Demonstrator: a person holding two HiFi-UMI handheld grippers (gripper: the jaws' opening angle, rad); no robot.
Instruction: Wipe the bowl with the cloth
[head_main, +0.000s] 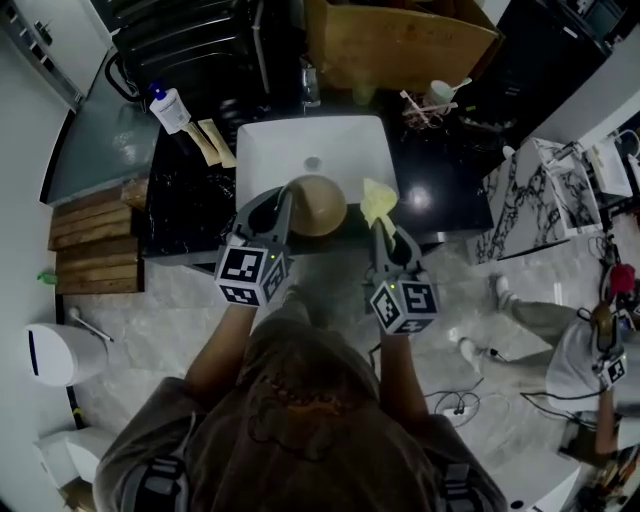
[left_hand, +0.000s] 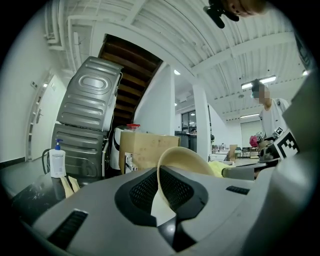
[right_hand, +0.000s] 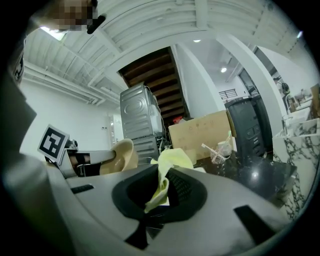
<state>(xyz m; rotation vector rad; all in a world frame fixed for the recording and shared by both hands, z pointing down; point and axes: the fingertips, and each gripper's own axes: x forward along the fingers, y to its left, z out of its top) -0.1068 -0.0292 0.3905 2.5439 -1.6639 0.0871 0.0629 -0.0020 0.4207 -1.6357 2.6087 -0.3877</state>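
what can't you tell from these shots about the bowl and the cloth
- lower half of the bowl: left gripper view, hidden behind the left gripper body.
- bowl's inside, clean or dirty: head view, too small and dim.
- full size of the cloth: right gripper view, bunched in the right gripper.
- label on the bottle: head view, too small.

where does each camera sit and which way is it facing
Head view: on the person's head, facing steeply down at the sink; shows shoulders, forearms, both grippers.
Left gripper view: on the left gripper, along its jaws, shut on the bowl rim.
Right gripper view: on the right gripper, along its jaws, shut on the cloth.
Shared: bowl and cardboard box in both gripper views.
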